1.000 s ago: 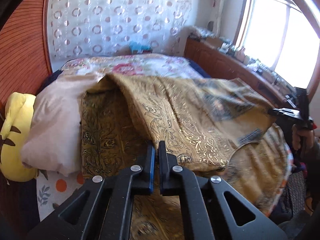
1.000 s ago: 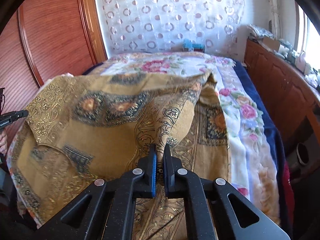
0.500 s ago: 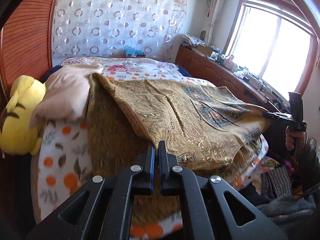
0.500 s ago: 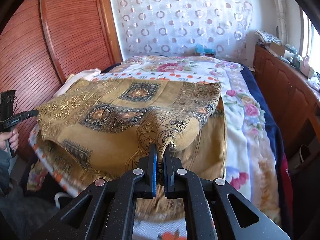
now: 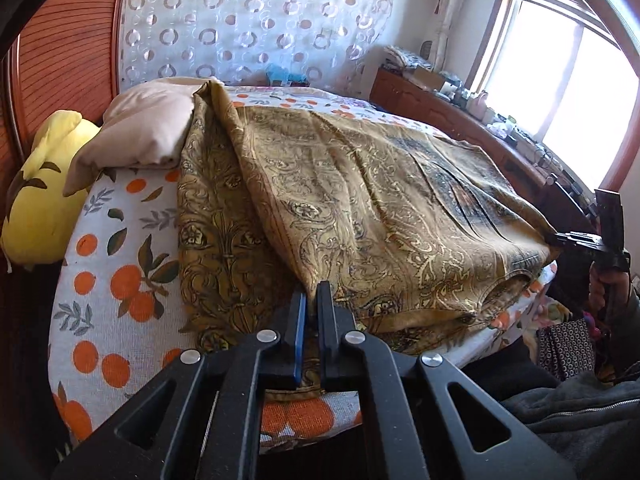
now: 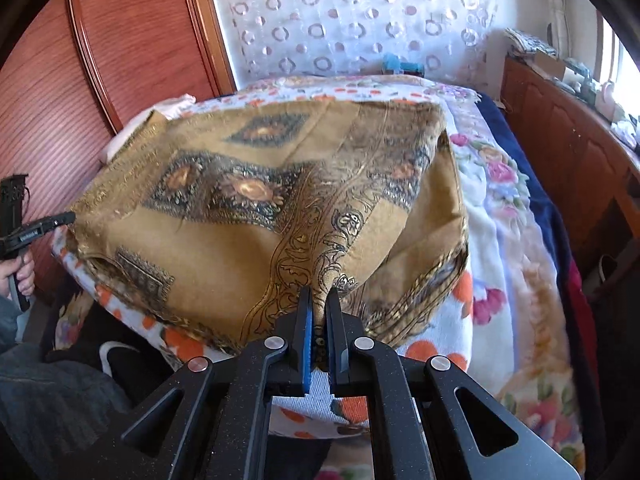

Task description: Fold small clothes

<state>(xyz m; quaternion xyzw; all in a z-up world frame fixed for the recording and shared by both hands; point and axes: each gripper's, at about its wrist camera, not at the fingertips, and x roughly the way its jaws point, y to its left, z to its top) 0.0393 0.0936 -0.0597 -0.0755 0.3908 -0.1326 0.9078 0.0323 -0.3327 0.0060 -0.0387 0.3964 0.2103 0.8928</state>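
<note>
A gold-brown patterned cloth point(image 5: 360, 208) lies doubled over on the bed, its top layer pulled toward the bed's near edge. My left gripper point(image 5: 311, 300) is shut on one near corner of the cloth. My right gripper point(image 6: 319, 300) is shut on the other near corner of the cloth point(image 6: 248, 208). Each gripper shows in the other's view: the right gripper point(image 5: 560, 238) at the cloth's right corner, the left gripper point(image 6: 66, 218) at its left corner. The cloth is stretched between them just above the mattress.
The bed has an orange-print sheet point(image 5: 120, 248) and a floral blanket point(image 6: 516, 216). A beige pillow point(image 5: 148, 128) and a yellow plush point(image 5: 44, 192) lie at the left. A wooden cabinet point(image 6: 560, 128) runs along the right. A wooden wall panel point(image 6: 132, 40) is left.
Both grippers have pulled the cloth's held edge back toward the near side of the bed and lowered it. The top layer now lies flatter over the lower layer.
</note>
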